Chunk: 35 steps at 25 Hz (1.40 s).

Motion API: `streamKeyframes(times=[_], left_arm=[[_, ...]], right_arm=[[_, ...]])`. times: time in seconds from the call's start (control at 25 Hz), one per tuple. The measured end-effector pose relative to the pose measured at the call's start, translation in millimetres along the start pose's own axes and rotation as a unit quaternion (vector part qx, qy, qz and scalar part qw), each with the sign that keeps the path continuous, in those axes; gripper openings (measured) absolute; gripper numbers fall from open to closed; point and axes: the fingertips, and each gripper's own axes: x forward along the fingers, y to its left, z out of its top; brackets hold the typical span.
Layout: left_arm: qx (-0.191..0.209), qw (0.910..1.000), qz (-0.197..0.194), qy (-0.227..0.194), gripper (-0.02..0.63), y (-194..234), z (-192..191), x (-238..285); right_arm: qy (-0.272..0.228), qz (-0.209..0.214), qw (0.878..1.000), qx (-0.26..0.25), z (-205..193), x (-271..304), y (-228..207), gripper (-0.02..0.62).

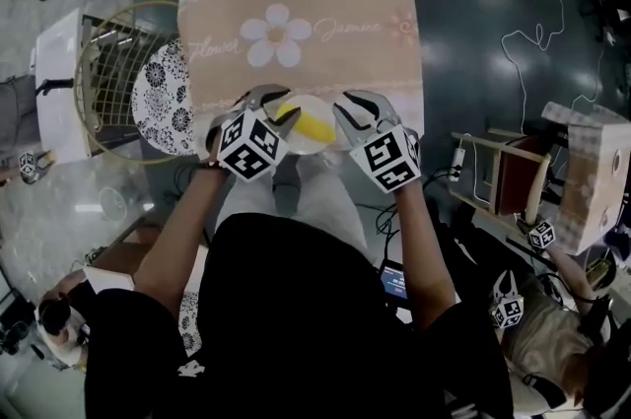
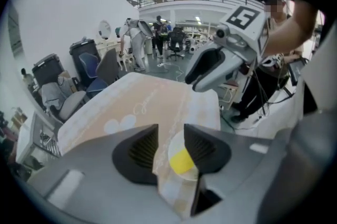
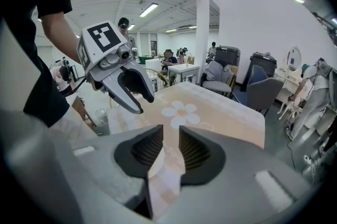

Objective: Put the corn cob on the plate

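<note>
The corn cob (image 1: 315,123) lies on the small white plate (image 1: 308,148) near the bottom edge of the flowered cloth (image 1: 296,3) that covers the bench, just below the middle of the head view. No jaw touches it. In the left gripper view the same yellow cob (image 2: 181,161) shows well below, seen through the gap between that tool's jaws, with the pale rim of the plate around it. The left hand-held gripper (image 2: 169,139) hangs above the plate with its jaws partly spread and nothing between the pads. The right hand-held gripper (image 3: 171,143) has a narrower gap, also empty, with only the cloth visible through it. In the head view the two tools flank the plate, one at each side, both clear of it and pointing slantwise down toward the bench. Further to the left of the frame a black-and-white patterned dish (image 1: 163,102) overlaps a wire basket (image 1: 99,62); neither plays a part here. Judged from how things lie, the placing is done: the cob rests on the plate and is released, and what remains seems only to draw the tools away.
</note>
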Motion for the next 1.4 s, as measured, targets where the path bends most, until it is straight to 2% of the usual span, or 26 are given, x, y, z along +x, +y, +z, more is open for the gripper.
streamKeyframes(times=[0.44,0.76,1.16,1.4], left_arm=[[-0.051,0.9947,0.074,-0.050,0.067,2.4,43.0,-4.6],[-0.107,0.9793,0.136,-0.104,0.007,15.7,62.0,-32.8],[-0.123,0.9640,0.181,-0.151,0.006,36.6,75.3,-83.2],[-0.113,0.9601,0.187,-0.175,0.006,37.8,80.6,-102.9]], right_arm=[[-0.060,0.027,0.998,-0.010,21.6,-17.2,-28.1,0.038],[-0.096,0.034,0.994,-0.035,46.6,-24.9,-33.6,0.011],[-0.127,0.027,0.990,-0.044,80.7,-31.8,-32.8,0.003],[-0.149,0.007,0.988,-0.042,97.5,-37.8,-32.3,0.002]])
